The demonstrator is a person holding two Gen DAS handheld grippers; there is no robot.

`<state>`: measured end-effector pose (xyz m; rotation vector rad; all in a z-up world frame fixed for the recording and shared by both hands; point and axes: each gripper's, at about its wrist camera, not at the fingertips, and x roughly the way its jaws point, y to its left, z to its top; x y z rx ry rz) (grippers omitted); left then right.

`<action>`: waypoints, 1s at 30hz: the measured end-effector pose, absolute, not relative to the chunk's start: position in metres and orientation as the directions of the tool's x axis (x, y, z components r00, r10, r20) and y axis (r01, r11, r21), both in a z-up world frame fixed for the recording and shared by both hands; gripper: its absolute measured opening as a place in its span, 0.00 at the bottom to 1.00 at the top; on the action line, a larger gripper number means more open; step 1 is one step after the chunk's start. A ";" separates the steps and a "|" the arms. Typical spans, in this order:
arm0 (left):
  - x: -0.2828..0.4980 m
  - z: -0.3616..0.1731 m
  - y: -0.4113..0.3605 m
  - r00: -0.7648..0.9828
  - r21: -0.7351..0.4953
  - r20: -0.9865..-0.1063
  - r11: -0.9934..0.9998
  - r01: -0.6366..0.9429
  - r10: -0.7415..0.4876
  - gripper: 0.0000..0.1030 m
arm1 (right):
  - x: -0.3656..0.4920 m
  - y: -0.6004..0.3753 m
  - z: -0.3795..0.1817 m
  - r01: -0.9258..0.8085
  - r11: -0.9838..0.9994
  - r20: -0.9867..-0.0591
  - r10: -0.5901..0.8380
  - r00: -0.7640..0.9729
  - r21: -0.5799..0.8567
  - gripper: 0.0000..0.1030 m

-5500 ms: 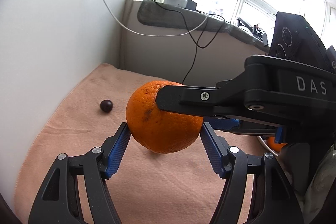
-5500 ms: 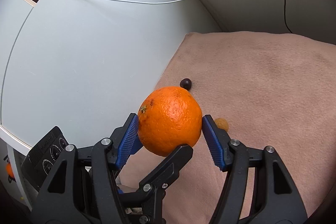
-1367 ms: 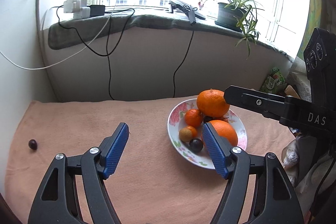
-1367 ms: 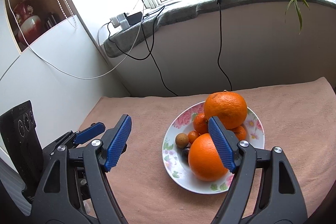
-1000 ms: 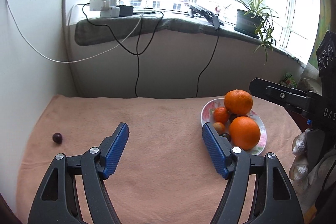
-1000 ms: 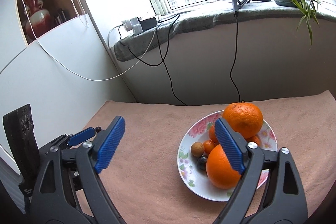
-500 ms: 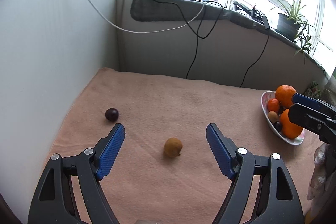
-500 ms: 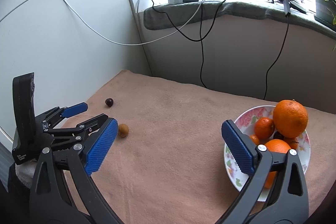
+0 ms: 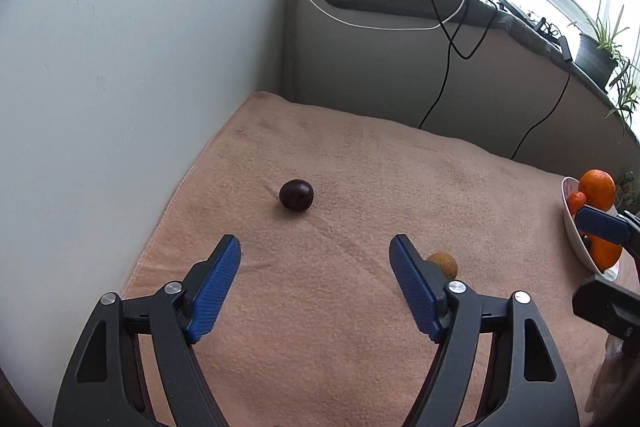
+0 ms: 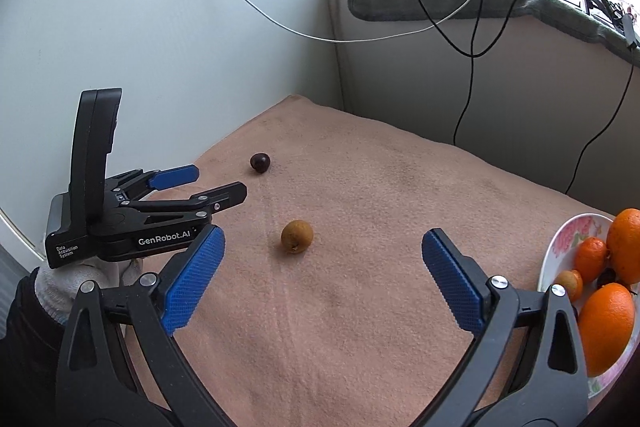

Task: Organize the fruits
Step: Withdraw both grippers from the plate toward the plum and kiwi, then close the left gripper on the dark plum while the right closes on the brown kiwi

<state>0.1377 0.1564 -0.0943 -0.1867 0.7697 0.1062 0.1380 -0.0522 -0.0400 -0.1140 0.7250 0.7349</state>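
We read "GenRobot.AI" and "Data Acquisition System" on the body of the left gripper (image 10: 218, 185) in the right wrist view; no other writing is legible.

Two loose fruits sit on the peach towel (image 9: 360, 187). The dark plum (image 9: 296, 195) lies near the towel's left edge by the white wall, ahead of the left gripper and apart from it. The small tan fruit (image 10: 297, 235) lies near the middle of the towel with its stem nub turned toward the right wrist camera; in the left wrist view it is half hidden behind that gripper's right-hand finger. Both are round, so we can't call a long axis.

The floral plate (image 10: 568, 231) sits at the towel's right edge, holding two big oranges (image 10: 608, 327), a tangerine (image 10: 591, 259) and smaller fruit.

Left gripper: spread, nothing between the pads; its jaws have just been closing a bit. A white-gloved hand (image 10: 80, 275) holds it. Right gripper (image 10: 323, 279): spread wide, nothing between the pads; its jaws have just been opening.

Versus a second ago: both cameras faced the plate under the window, now both face the wall-side corner and the two loose fruits. A few seconds back both grippers pinched one orange; now neither holds anything.
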 end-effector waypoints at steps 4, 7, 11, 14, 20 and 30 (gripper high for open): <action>0.145 -0.098 0.163 0.710 -0.164 -0.704 0.974 -0.159 -0.003 0.59 | 0.140 -0.038 -0.049 -0.671 0.729 -0.655 0.575 0.490 0.137 0.97; 0.151 -0.100 0.166 0.708 -0.188 -0.706 0.969 -0.160 -0.020 0.50 | 0.144 -0.030 -0.056 -0.682 0.717 -0.674 0.575 0.463 0.143 0.89; 0.161 -0.104 0.169 0.704 -0.193 -0.710 0.967 -0.164 -0.023 0.41 | 0.150 -0.019 -0.066 -0.689 0.709 -0.693 0.574 0.437 0.152 0.78; 0.167 -0.104 0.169 0.706 -0.188 -0.707 0.969 -0.161 -0.019 0.39 | 0.154 -0.011 -0.072 -0.695 0.701 -0.707 0.573 0.415 0.161 0.68; 0.182 -0.109 0.173 0.699 -0.199 -0.714 0.967 -0.160 -0.031 0.35 | 0.160 0.001 -0.082 -0.700 0.699 -0.727 0.557 0.402 0.147 0.54; 0.198 -0.118 0.179 0.674 -0.194 -0.738 0.966 -0.171 -0.029 0.35 | 0.167 0.011 -0.087 -0.699 0.699 -0.741 0.549 0.387 0.152 0.44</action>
